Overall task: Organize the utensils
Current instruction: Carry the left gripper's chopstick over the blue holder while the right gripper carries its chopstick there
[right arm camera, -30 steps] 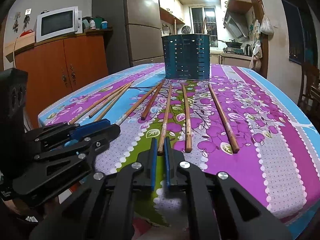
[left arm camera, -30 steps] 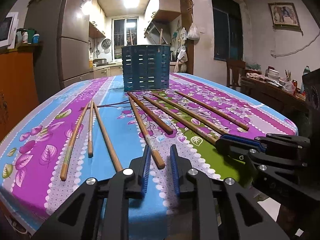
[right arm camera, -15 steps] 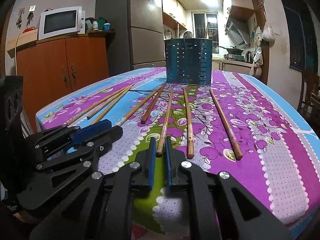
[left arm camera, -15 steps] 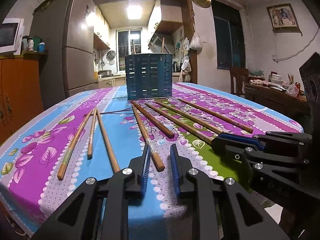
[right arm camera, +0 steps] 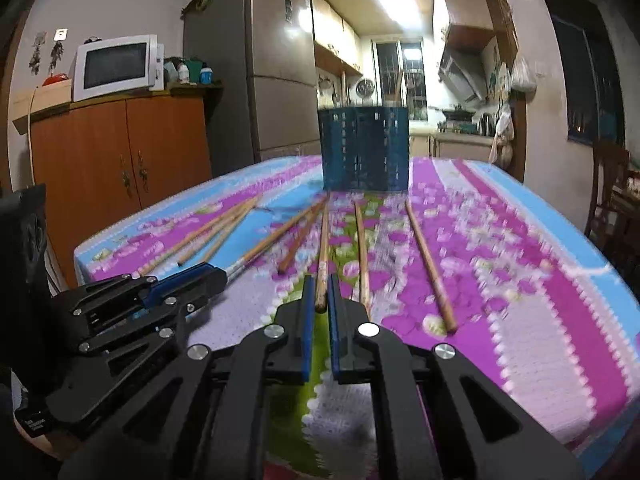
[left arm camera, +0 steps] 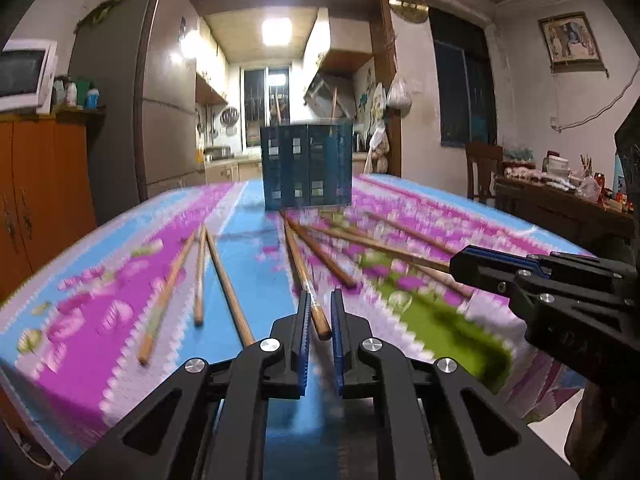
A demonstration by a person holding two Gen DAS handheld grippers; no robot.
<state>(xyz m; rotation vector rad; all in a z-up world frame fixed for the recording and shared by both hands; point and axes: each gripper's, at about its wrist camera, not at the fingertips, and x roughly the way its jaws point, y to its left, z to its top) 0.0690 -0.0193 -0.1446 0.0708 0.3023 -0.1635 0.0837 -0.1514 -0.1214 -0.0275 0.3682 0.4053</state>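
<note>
Several wooden chopsticks lie fanned on the flowered tablecloth (left arm camera: 248, 264) in front of a dark blue slotted utensil holder (left arm camera: 307, 166), which also shows in the right wrist view (right arm camera: 365, 148). My left gripper (left arm camera: 320, 312) is low at the table's near edge, its jaws narrowly apart around the near end of one chopstick (left arm camera: 310, 296). My right gripper (right arm camera: 321, 294) is likewise narrowly open around the end of another chopstick (right arm camera: 322, 256). Each gripper shows in the other's view, the right one (left arm camera: 472, 266) and the left one (right arm camera: 208, 276).
Three chopsticks (left arm camera: 200, 272) lie at the left, others (right arm camera: 428, 264) at the right. An orange cabinet (right arm camera: 120, 152) with a microwave (right arm camera: 116, 66) and a fridge (right arm camera: 276, 76) stand left of the table. A chair and cluttered side table (left arm camera: 560, 192) stand right.
Both grippers have dropped lower and moved forward, so each now has a chopstick's near end between its jaws. The jaws have narrowed slightly. The chopsticks have not moved.
</note>
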